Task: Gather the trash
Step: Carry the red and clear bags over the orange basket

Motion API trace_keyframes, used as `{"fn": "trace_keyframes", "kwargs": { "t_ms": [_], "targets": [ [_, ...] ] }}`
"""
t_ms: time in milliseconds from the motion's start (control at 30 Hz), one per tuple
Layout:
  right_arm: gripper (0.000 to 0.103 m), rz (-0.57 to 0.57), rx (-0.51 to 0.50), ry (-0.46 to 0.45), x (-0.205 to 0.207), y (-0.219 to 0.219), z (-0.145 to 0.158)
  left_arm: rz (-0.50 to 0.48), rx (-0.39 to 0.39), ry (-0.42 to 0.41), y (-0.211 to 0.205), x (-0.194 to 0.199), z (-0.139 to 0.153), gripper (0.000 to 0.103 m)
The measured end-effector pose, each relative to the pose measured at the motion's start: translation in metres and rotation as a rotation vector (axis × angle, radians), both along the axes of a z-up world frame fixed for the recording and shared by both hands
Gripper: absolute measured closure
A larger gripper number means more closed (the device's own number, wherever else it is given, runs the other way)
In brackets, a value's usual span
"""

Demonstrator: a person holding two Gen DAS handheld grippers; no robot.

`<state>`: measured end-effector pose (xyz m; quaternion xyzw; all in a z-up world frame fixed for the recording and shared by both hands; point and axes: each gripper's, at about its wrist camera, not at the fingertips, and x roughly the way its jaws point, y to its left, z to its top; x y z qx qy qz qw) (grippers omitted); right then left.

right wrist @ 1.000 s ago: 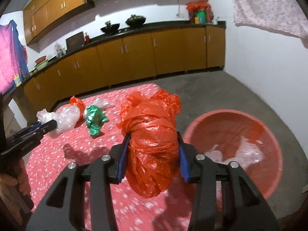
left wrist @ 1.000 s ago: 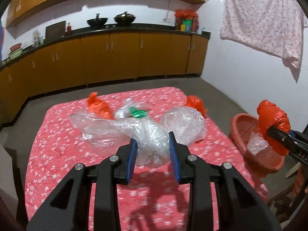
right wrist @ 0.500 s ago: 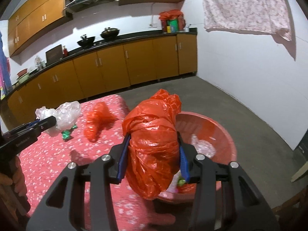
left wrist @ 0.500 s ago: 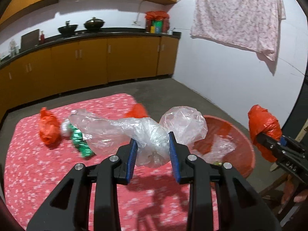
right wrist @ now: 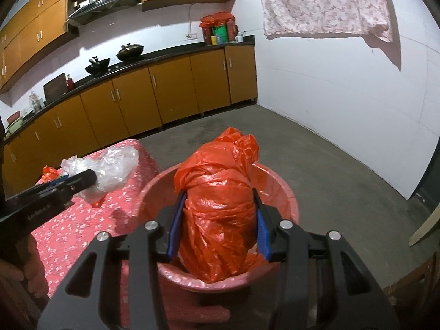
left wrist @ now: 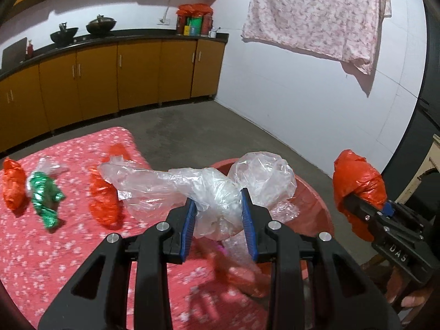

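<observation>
Trash bundles carried to the red plastic basin, the drop step in hand.
Right gripper clamped an orange bag above it; left gripper pinched clear bags nearby. Releasing over the basin would come next.

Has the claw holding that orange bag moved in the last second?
Yes. The right claw carried the orange bag from above the red tablecloth across to over the pink tub.
</observation>
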<state>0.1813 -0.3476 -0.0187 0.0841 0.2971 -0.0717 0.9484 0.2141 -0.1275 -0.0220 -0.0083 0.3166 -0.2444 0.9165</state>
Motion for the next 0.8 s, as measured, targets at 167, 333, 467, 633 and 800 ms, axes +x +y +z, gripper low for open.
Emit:
{"fn": "trace_keyframes", "kwargs": {
  "t_ms": [167, 333, 467, 633, 800],
  "targets": [
    [0.059, -0.012, 0.008, 0.012, 0.007, -0.012, -0.009, -0.026, 0.005, 0.022, -0.019, 0.008, -0.008, 0.071],
    [0.059, -0.019, 0.006, 0.022, 0.015, -0.017, -0.015, -0.046, 0.011, 0.041, -0.03, 0.014, -0.015, 0.071],
    [0.059, -0.024, 0.01, 0.026, 0.021, -0.016, -0.018, -0.059, 0.015, 0.057, -0.034, 0.019, -0.021, 0.071],
    [0.059, -0.022, 0.013, 0.022, 0.025, -0.014, -0.019, -0.067, 0.017, 0.072, -0.04, 0.024, -0.023, 0.071],
    [0.059, -0.017, 0.016, 0.013, 0.028, -0.014, -0.02, -0.073, 0.013, 0.079, -0.044, 0.028, -0.023, 0.069]
  ]
}}
